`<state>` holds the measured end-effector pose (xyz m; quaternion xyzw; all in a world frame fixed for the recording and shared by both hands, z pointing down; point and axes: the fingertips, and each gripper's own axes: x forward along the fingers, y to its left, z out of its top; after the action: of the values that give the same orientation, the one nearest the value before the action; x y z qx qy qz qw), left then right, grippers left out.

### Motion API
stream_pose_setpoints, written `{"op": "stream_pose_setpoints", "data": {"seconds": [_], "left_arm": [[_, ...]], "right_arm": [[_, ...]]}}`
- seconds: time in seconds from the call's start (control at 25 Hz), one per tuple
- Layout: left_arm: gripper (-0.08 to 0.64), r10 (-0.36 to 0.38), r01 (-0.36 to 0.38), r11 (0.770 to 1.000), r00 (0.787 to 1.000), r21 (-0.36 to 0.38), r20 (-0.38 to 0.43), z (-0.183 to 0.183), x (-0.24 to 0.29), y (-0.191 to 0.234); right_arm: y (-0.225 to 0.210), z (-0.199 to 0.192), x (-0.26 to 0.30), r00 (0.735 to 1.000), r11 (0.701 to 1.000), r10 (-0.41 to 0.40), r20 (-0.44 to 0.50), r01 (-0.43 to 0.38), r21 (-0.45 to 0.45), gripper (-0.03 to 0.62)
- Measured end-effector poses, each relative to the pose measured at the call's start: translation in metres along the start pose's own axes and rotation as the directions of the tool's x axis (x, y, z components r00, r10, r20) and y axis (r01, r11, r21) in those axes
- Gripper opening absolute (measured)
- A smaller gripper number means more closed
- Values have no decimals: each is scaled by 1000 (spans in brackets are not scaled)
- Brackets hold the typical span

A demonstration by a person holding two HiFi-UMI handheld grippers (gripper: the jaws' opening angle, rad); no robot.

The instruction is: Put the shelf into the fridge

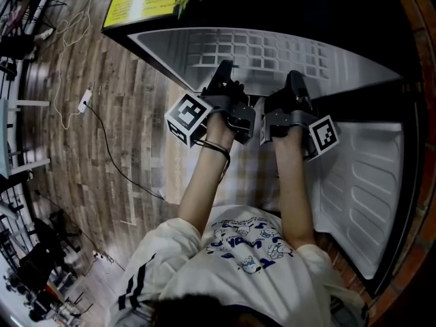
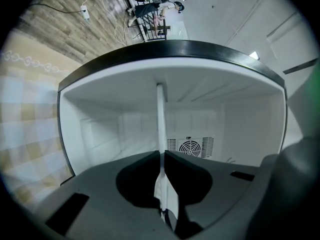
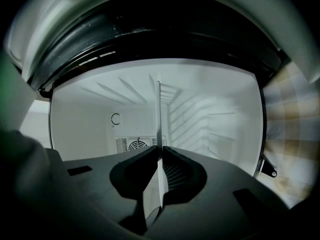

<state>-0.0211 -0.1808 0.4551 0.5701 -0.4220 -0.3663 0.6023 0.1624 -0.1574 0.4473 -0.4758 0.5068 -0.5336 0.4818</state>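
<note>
left gripper (image 2: 160,156) and right gripper (image 3: 160,151) each pinch the thin white shelf's (image 2: 160,119) near edge, inside the open fridge (image 2: 100,134).

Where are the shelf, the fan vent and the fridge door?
shelf (image 1: 272,53), head view, middle of its gridded face.
fan vent (image 2: 190,147), left gripper view, fan centre.
fridge door (image 1: 361,196), head view, ribbed inner liner.

White grid-patterned shelf (image 1: 272,58), white fridge (image 2: 100,134), brown wood-grain floor (image 1: 102,114).

floor (image 1: 116,135): grey-brown wood planks | white power strip (image 1: 84,101) lying on it | right edge: brick wall (image 1: 421,19)
</note>
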Motion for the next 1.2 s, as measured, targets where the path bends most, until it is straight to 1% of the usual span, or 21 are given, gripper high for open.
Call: {"op": "stream_pose_setpoints", "data": {"seconds": [0.32, 0.52, 0.72, 0.8, 0.92, 1.04, 1.12, 1.16, 1.2], "left_arm": [[37, 7, -7, 1000, 1000, -9, -1, 0, 0, 2], [37, 13, -13, 1000, 1000, -13, -4, 0, -3, 2], [37, 21, -21, 1000, 1000, -8, 14, 2, -6, -2], [37, 30, -30, 1000, 999, -8, 15, 2, -7, -4], [37, 38, -39, 999, 999, 7, 18, 1, -13, -6], [37, 38, -39, 998, 999, 43, 12, 1, -10, -4], [37, 31, -30, 995, 1000, 97, -1, -1, -13, -8], [37, 23, -22, 990, 1000, 142, -12, -4, -19, -13], [37, 15, -10, 980, 1000, 199, -24, -7, -27, -20]], "right_arm": [[0, -1, 1, 1000, 1000, -5, -4, 5, 6, 51], [3, -3, -3, 1000, 1000, 4, -8, -4, -13, 51], [9, -8, -2, 999, 1000, 9, -33, -9, -20, 51], [14, -11, -3, 999, 999, 8, -48, -10, -37, 51], [20, -18, -9, 997, 993, 0, -80, -10, -119, 51], [20, -22, -3, 993, 976, -6, -115, -19, -216, 51], [24, -25, -6, 990, 956, -7, -143, -36, -292, 51], [28, -29, -12, 987, 940, -11, -157, -44, -339, 51], [32, -32, -19, 985, 919, -18, -169, -50, -390, 51]]}}
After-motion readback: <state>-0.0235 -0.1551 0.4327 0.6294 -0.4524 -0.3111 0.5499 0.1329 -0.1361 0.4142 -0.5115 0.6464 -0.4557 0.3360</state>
